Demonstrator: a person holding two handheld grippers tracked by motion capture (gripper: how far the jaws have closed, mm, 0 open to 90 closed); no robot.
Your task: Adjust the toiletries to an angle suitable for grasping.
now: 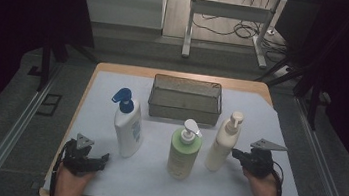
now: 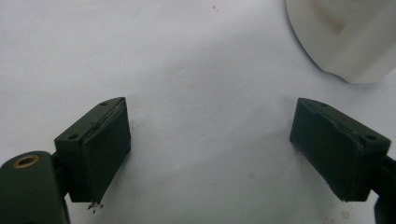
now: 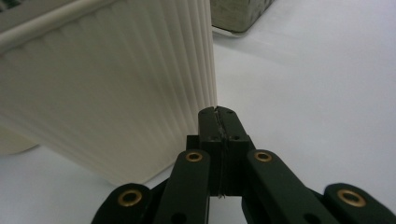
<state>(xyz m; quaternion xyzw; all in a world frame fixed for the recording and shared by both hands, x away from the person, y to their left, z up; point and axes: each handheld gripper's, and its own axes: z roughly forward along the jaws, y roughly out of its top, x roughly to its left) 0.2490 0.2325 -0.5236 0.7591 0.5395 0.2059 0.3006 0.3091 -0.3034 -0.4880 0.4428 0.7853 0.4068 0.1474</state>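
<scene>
Three pump bottles stand on the white sheet: a white one with a blue pump, a green one with a white pump, and a cream ribbed one. My right gripper is shut with nothing between its pads, its tips right beside the cream bottle's lower right side. My left gripper rests near the front left edge, jaws wide open over bare sheet, with the base of the white bottle ahead of it to the right.
A grey mesh basket sits at the back middle of the table, and its corner shows behind the cream bottle. The wooden table edge borders the sheet. Table legs and cables lie on the floor beyond.
</scene>
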